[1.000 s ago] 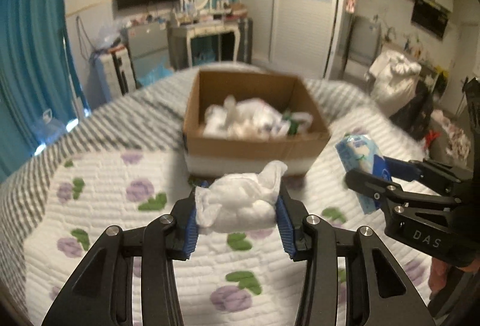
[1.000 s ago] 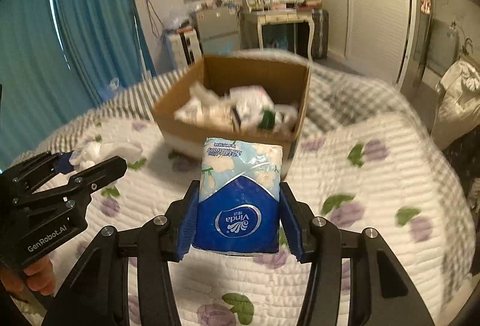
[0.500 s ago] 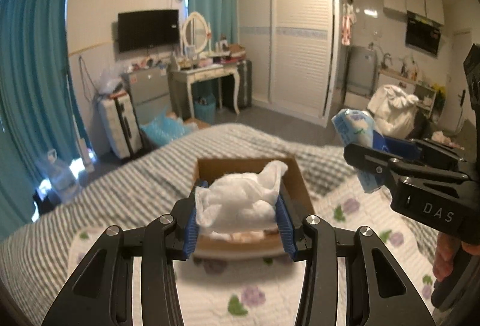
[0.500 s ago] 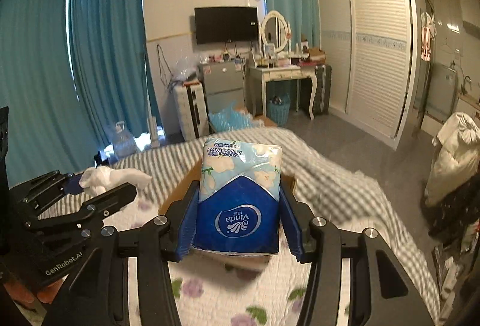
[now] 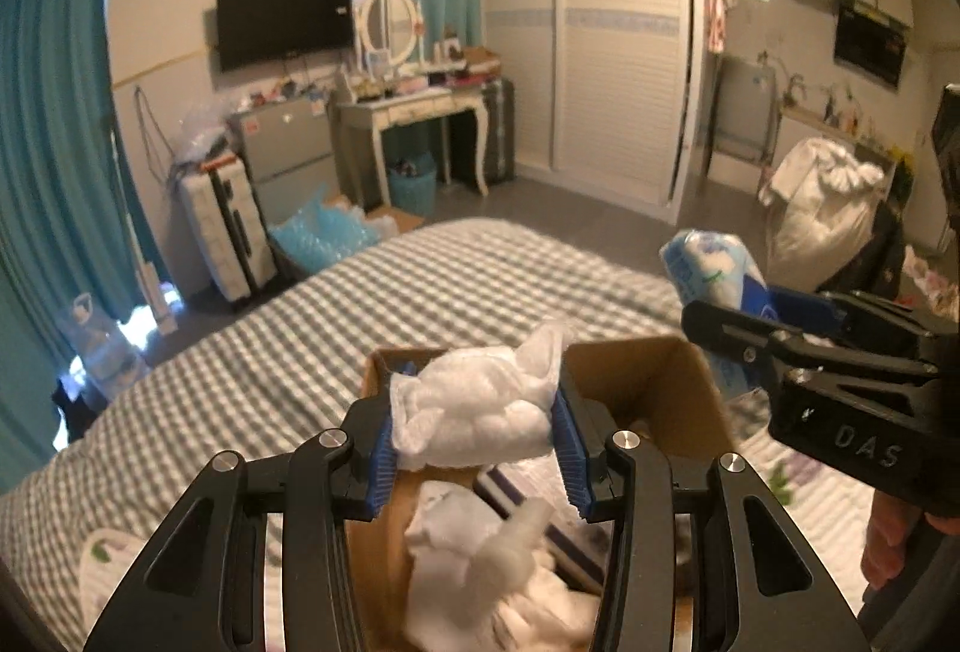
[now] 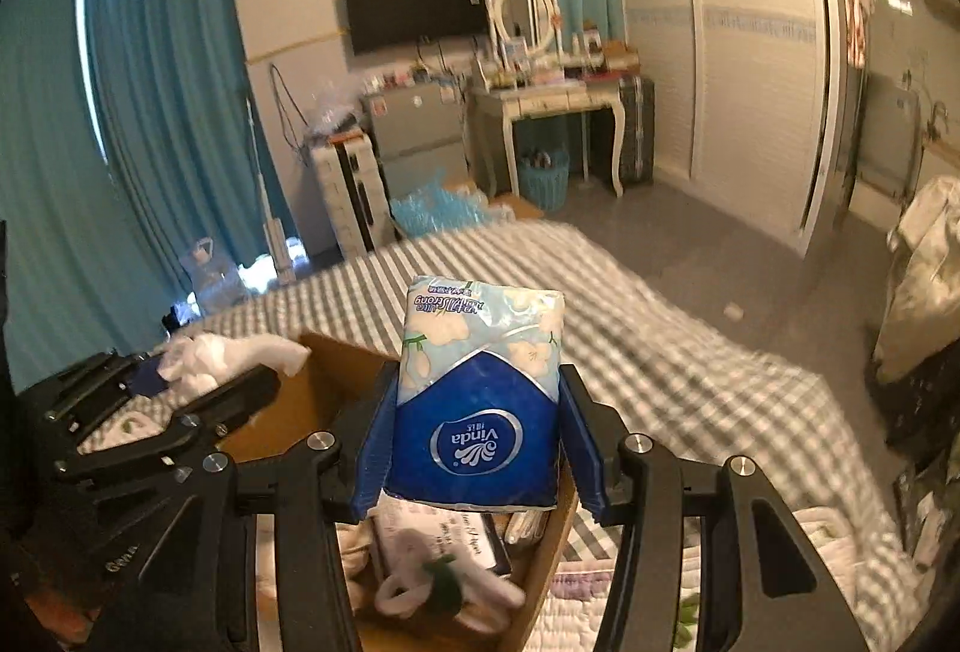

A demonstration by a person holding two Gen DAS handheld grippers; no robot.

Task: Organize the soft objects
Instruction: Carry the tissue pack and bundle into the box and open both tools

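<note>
My left gripper [image 5: 474, 427] is shut on a white crumpled cloth wad [image 5: 474, 412] and hangs over the open cardboard box [image 5: 648, 370]. My right gripper [image 6: 477, 430] is shut on a blue-and-white Vinda tissue pack [image 6: 480, 394], held upright above the same box [image 6: 336, 370]. Inside the box lie several white soft items [image 5: 480, 550] and a flat printed packet [image 6: 444, 529]. The right gripper with its tissue pack [image 5: 714, 280] shows at the right of the left wrist view. The left gripper with its wad [image 6: 210, 358] shows at the left of the right wrist view.
The box sits on a bed with a grey checked blanket [image 5: 336, 304] and a floral quilt [image 6: 840, 538]. Beyond the bed are teal curtains [image 6: 156, 112], a suitcase [image 5: 222, 226], a dressing table [image 5: 414, 112], a wardrobe [image 5: 618, 40] and a white bag [image 5: 822, 208]. A hand [image 5: 894, 538] holds the right gripper.
Both grippers have travelled forward from over the floral quilt to above the box, each keeping its load. The box now lies directly under the fingers.
</note>
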